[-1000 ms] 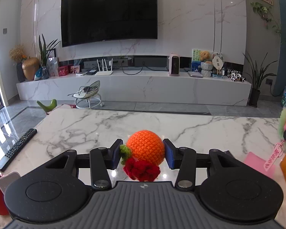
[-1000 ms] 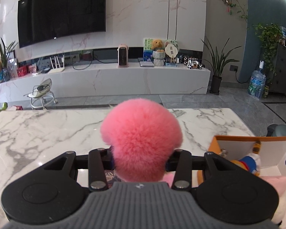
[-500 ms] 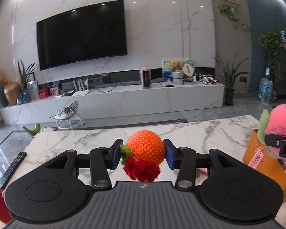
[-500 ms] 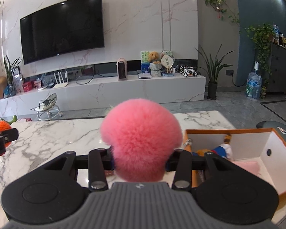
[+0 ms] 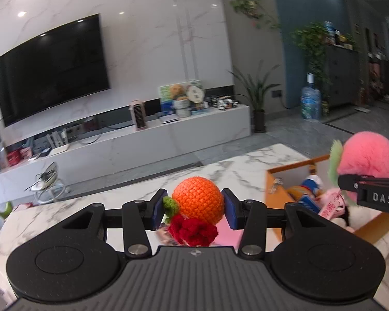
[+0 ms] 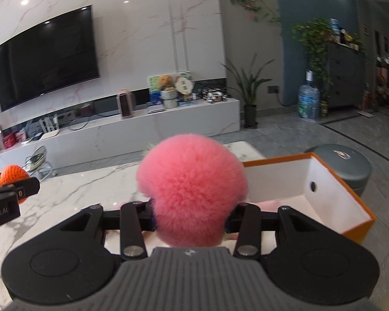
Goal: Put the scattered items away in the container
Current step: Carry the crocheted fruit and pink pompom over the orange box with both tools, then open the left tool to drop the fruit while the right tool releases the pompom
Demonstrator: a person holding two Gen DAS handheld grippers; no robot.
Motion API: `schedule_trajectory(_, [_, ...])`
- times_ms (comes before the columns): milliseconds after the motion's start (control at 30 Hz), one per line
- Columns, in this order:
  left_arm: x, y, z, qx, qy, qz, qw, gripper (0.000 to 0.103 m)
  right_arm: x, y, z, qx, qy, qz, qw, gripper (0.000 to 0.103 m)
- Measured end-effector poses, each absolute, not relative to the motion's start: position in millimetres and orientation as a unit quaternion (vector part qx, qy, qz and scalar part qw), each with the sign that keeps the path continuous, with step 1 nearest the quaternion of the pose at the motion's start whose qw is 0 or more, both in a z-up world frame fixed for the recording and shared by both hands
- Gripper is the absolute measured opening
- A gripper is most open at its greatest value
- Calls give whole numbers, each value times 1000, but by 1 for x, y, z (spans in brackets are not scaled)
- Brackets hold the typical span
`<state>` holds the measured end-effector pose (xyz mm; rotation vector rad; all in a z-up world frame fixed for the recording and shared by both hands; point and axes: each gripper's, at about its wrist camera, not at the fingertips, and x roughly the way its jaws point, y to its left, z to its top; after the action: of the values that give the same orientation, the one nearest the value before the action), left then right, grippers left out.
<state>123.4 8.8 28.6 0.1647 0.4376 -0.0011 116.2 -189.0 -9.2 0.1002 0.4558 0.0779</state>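
marble table [image 5: 132,194]: both tools now nearer orange box [image 6: 350,197], gripping crochet orange [image 5: 197,200], pink pompom [image 6: 192,191].

A home living room, seen from my marble-topped table.

Ahead of me, a large black wall-mounted television [image 5: 51,70] hangs above a long white marble media console [image 5: 132,142]; leafy potted plants [image 6: 249,88] and a blue water jug [image 6: 308,101] stand nearby.

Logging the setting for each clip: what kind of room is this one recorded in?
Most likely a home living room: a large wall-mounted television above a long low marble console, potted plants, and a marble-topped table in front of the cameras.
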Motion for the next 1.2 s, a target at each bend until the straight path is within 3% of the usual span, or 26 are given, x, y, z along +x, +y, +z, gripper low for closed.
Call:
schedule_trajectory(800, [211, -131, -5, 147, 240, -121, 952, 53, 198, -318, -39, 98, 232, -49, 966, 46])
schedule_trajectory(1200, [253, -160, -39, 168, 277, -142, 936, 53, 242, -337, -72, 103, 274, -66, 954, 47])
